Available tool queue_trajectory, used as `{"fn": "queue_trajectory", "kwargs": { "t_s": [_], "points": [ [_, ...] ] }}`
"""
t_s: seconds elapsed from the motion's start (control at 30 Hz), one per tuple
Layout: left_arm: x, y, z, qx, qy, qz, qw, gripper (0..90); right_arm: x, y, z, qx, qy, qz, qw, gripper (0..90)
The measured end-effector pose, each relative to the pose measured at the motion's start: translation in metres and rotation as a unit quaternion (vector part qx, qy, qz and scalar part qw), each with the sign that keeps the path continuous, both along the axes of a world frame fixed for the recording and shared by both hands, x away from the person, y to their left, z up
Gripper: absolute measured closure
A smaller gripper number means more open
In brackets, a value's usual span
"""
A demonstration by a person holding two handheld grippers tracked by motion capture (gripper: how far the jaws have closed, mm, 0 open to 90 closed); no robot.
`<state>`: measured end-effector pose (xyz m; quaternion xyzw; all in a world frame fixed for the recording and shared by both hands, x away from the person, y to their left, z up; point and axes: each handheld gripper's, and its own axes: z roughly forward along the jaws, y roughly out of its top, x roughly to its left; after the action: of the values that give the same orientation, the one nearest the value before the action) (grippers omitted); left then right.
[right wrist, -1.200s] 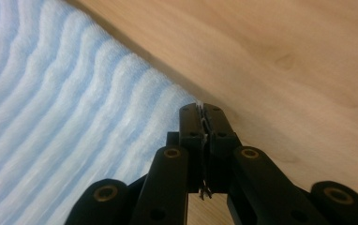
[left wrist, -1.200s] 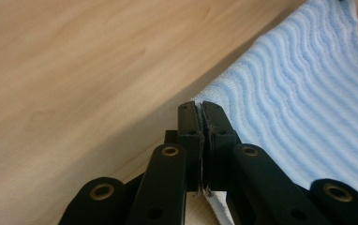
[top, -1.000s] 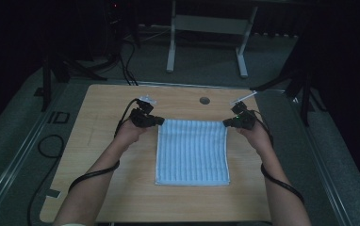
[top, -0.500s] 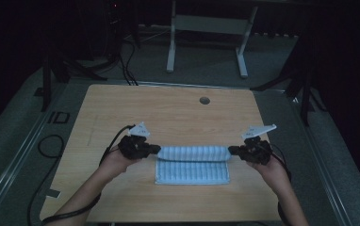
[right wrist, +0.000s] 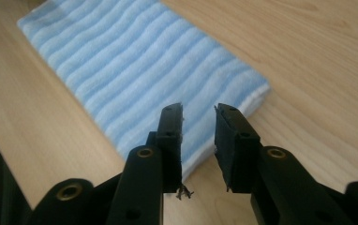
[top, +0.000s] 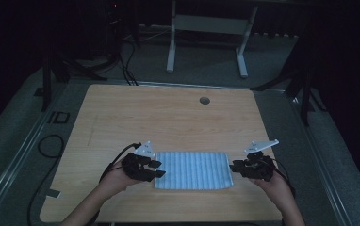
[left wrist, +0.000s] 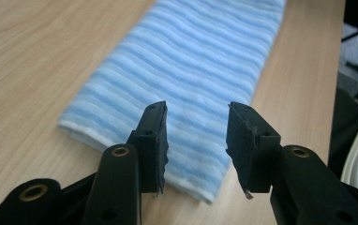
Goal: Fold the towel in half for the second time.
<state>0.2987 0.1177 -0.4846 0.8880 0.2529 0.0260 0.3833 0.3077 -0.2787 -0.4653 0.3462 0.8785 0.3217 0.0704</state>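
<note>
A blue-and-white striped towel [top: 193, 170] lies folded into a wide band near the front edge of the wooden table [top: 168, 117]. My left gripper [top: 157, 169] sits at the towel's left end and my right gripper [top: 232, 165] at its right end. In the left gripper view, the left gripper [left wrist: 196, 140] has just been opening; its jaws stand apart over the towel [left wrist: 182, 70] with nothing pinched. In the right gripper view, the right gripper [right wrist: 198, 140] has also just been opening, with a narrower gap, and the towel [right wrist: 135, 61] lies loose below its tips.
A round cable hole [top: 204, 100] sits near the table's far edge. A black cable [top: 51, 141] loops on the floor to the left. A white table frame [top: 206, 28] stands behind, in a dark room. Bare wood stretches beyond the towel.
Both grippers drew the towel's far edge toward the person, folding it in half. The jaws were shut on its corners then; now they have parted and let go.
</note>
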Motion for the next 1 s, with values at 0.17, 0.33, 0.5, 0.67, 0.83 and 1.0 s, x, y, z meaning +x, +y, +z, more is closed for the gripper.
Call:
{"fn": "queue_trajectory", "kwargs": {
  "t_s": [0.17,0.33,0.5,0.67,0.83,1.0],
  "points": [
    [0.015,-0.008,-0.018,0.003,0.02,0.012,0.9997,57.9,0.013,0.022,-0.018,-0.018,0.007,0.021,0.9996,68.0],
    [0.024,-0.019,-0.034,0.028,0.036,0.009,0.9989,58.0,0.026,0.039,-0.037,-0.042,0.02,0.03,0.9985,68.0],
    [0.031,-0.022,-0.048,0.054,0.046,0.017,0.9973,58.2,0.04,0.047,-0.054,-0.072,0.031,0.029,0.9965,68.0],
    [0.039,-0.017,-0.051,0.052,0.055,0.024,0.9969,59.3,0.05,0.054,-0.06,-0.075,0.027,0.027,0.9964,67.9],
    [0.052,-0.006,-0.051,0.054,0.053,0.045,0.9961,59.5,0.064,0.064,-0.061,-0.069,0.028,0.028,0.9968,67.7],
    [0.063,0.009,-0.051,0.049,0.052,0.057,0.9958,59.5,0.083,0.079,-0.062,-0.065,0.027,0.037,0.9968,67.4]
  ]
}}
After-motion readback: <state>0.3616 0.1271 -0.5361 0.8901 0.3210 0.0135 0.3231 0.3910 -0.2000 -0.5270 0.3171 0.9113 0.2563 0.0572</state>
